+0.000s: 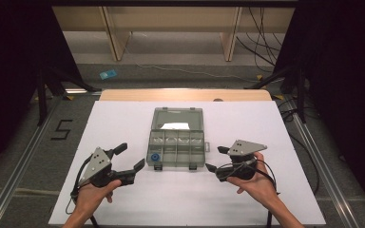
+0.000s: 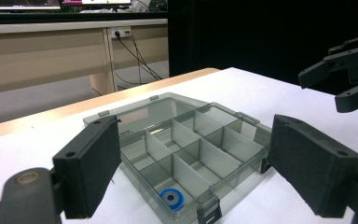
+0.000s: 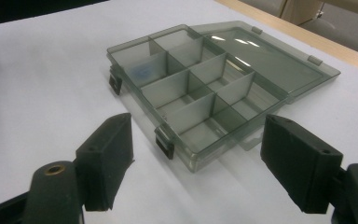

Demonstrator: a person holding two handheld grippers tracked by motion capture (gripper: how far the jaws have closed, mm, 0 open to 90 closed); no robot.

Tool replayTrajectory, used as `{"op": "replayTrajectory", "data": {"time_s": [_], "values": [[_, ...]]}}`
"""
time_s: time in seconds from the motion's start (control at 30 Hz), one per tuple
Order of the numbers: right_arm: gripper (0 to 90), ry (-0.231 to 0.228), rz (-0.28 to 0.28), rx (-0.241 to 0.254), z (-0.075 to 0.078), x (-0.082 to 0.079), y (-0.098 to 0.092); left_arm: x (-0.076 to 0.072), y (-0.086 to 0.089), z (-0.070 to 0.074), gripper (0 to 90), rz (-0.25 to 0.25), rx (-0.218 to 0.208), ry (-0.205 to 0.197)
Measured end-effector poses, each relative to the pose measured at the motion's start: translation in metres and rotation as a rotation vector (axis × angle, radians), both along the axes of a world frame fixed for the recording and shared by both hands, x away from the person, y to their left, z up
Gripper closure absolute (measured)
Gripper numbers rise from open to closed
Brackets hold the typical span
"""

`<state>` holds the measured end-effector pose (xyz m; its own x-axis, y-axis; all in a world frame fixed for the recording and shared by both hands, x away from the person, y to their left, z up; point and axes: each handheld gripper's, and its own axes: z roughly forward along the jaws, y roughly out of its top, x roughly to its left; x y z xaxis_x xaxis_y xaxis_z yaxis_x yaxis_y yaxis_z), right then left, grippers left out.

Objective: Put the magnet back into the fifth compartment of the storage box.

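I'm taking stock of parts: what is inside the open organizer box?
The box holds one blue ring, in the near-left corner compartment. The other compartments look empty through the clear walls. A white glare on the flat-open lid hides anything under it.

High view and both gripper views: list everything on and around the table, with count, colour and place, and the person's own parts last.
Compartment box: one, clear grey, table centre, lid open and lying flat behind it.
Ring: one, blue, in the box's near-left compartment.
Table cover: one, white, over the wooden tabletop.
Floor marking: one, black "5", left of the table.
Small flat object: one, light blue, on the floor beyond the table.
Left tool: one, black, jaws open, left of the box.
Right tool: one, black, jaws open, right of the box.
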<state>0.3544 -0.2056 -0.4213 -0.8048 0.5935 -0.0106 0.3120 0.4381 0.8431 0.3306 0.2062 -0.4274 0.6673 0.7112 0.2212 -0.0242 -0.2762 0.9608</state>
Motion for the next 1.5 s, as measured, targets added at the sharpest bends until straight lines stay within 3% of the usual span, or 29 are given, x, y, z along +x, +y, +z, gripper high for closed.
{"op": "replayTrajectory", "data": {"time_s": [0.17, 0.97, 1.5], "values": [[26.0, -0.023, -0.013, 0.02, 0.0, -0.002, -0.006, 0.0, 0.0, 0.0, 16.5, 0.001, 0.001, 0.001], [26.0, -0.028, -0.066, 0.097, 0.001, -0.012, -0.025, 0.0, 0.0, 0.0, 16.5, 0.001, 0.005, 0.002], [26.0, -0.033, -0.088, 0.108, 0.0, -0.022, -0.036, 0.0, 0.0, 0.0, 16.5, 0.001, 0.008, 0.004]]}}
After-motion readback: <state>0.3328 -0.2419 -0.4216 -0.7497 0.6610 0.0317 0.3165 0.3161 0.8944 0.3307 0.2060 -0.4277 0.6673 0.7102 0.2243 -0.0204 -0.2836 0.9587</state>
